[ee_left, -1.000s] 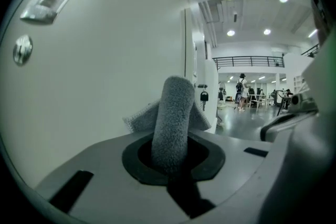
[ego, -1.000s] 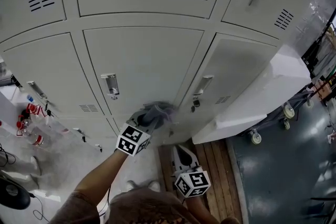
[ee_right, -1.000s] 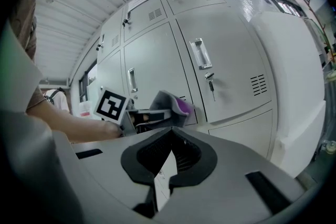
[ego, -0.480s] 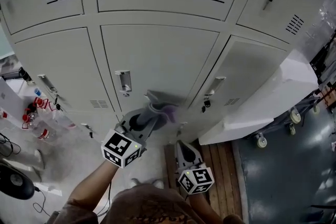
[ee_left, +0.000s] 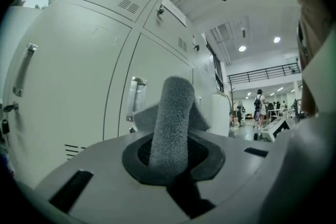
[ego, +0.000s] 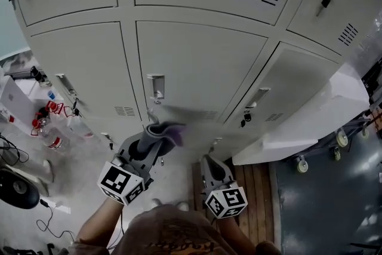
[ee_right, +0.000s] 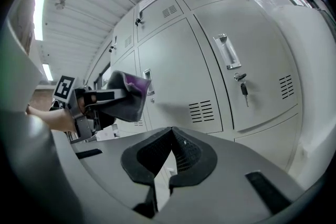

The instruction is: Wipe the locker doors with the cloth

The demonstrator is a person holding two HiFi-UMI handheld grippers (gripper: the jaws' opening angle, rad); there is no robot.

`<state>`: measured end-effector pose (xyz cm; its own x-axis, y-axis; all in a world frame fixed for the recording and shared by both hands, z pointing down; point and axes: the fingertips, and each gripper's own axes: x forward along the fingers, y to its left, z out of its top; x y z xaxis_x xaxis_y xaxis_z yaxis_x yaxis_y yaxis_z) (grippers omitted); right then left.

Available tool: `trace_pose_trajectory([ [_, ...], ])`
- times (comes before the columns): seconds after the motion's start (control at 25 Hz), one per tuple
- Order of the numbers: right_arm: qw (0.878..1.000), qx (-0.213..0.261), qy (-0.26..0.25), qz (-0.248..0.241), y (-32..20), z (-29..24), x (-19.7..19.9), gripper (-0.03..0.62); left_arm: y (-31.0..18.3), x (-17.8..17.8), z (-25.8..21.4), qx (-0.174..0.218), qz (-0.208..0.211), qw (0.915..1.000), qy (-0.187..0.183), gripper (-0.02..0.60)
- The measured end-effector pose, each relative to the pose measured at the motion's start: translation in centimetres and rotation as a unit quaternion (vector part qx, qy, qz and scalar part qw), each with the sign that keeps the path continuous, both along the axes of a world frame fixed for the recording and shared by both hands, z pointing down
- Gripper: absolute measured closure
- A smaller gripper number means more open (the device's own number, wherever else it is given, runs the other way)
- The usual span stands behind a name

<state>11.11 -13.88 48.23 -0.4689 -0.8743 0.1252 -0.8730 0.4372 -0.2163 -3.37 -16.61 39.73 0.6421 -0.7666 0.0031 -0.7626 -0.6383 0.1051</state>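
Observation:
A rolled grey and purple cloth is pinched in my left gripper, which is shut on it. The cloth presses on the lower edge of the middle locker door, just under its recessed handle. In the left gripper view the cloth stands up between the jaws, with the door handle right behind it. My right gripper hangs lower, to the right, shut with nothing in it and apart from the lockers. The right gripper view shows its jaws touching and the cloth off to the left.
The neighbouring right door has a key hanging in its lock. A white cabinet on castors stands to the right, and a wooden pallet lies below. Bottles and cables lie on the floor at the left.
My left gripper has slid the cloth leftward along the lower part of the middle door, from near its right edge to under the handle. The right gripper has stayed shut and low.

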Motion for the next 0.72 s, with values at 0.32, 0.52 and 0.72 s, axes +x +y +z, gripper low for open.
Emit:
trace_pose_trajectory([
  [0.32, 1.000, 0.013, 0.000, -0.017, 0.2, -0.9, -1.5, 0.595, 1.8, -4.2, 3.6, -0.024, -0.078, 0.9967, -0.003, 0.540],
  [0.52, 1.000, 0.020, 0.003, -0.023, 0.4, -0.8, -2.2, 0.595, 2.3, -5.4, 5.1, -0.032, -0.097, 0.9946, 0.013, 0.540],
  [0.72, 1.000, 0.018, 0.004, -0.019, 0.5, -0.1, -2.6, 0.595, 2.5, -5.9, 6.9, -0.047, -0.105, 0.9930, 0.027, 0.540],
])
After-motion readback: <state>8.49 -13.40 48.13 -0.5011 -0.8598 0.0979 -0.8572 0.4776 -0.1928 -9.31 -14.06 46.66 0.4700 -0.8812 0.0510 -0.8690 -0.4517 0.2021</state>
